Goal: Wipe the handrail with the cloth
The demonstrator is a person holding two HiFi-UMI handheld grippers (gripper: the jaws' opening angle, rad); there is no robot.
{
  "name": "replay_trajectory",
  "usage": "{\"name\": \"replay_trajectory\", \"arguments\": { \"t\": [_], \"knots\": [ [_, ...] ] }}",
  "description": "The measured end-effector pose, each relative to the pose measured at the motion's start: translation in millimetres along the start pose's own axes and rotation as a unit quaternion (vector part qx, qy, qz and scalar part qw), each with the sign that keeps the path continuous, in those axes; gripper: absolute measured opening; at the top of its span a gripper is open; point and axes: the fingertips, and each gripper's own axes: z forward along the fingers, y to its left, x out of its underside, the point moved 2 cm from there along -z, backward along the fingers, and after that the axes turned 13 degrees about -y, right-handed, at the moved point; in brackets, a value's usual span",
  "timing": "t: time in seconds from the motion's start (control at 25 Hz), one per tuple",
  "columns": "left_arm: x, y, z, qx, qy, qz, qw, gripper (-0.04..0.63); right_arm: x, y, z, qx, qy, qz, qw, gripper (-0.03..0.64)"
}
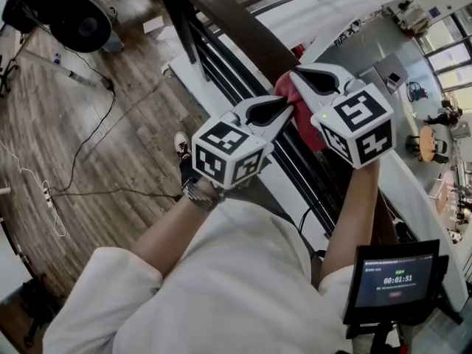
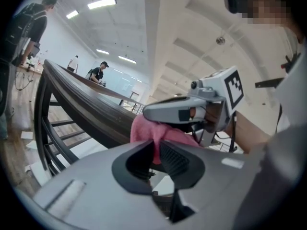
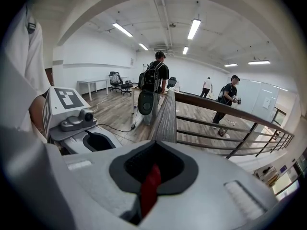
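A dark wooden handrail [image 1: 236, 17] runs away from me at an angle, and a red-pink cloth [image 1: 311, 133] is draped over it. Both grippers pinch that cloth side by side on the rail. In the head view my left gripper [image 1: 286, 105] sits on the near side and my right gripper [image 1: 296, 76] just beyond it. In the left gripper view the cloth [image 2: 152, 131] is bunched between my left gripper's [image 2: 156, 152] jaws, with the handrail [image 2: 91, 109] behind. In the right gripper view a thin red fold of cloth [image 3: 149, 190] is clamped in my right gripper [image 3: 151, 181], and the handrail [image 3: 167, 116] stretches ahead.
Black railing bars [image 1: 221, 72] run below the rail, above a lower floor. A screen with a timer [image 1: 394, 279] hangs at my lower right. Cables [image 1: 81, 161] and dark equipment [image 1: 81, 21] lie on the wooden floor to the left. Several people [image 3: 154, 80] stand far along the rail.
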Motion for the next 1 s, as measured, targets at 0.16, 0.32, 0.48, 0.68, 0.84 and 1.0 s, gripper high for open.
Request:
{"name": "replay_trajectory", "arguments": {
  "t": [0.16,0.32,0.48,0.68,0.84,1.0],
  "knots": [
    [1.3,-9.3,-1.5,0.008,-0.001,-0.004,1.0,0.051,1.3,5.7,-8.3,0.009,0.012,-0.019,1.0,0.003],
    [4.9,-12.9,-0.9,0.016,0.0,-0.009,0.9998,0.052,4.2,7.5,-12.8,0.017,0.014,-0.026,0.999,0.003],
    [4.2,-18.0,-1.7,0.022,-0.003,-0.011,0.9997,0.054,3.0,9.4,-17.4,0.018,0.016,-0.031,0.999,0.003],
    [4.8,-30.6,-4.7,0.029,-0.006,-0.005,0.9995,0.052,2.9,15.0,-29.0,0.024,0.017,-0.031,0.999,0.004],
    [6.0,-31.8,-6.9,0.032,0.0,0.007,0.9995,0.052,2.9,16.6,-26.5,0.024,0.018,-0.032,0.999,0.003],
    [6.9,-31.7,-7.6,0.045,0.009,0.012,0.9989,0.052,2.5,15.6,-23.0,0.021,0.019,-0.025,0.999,0.003]
  ]
}}
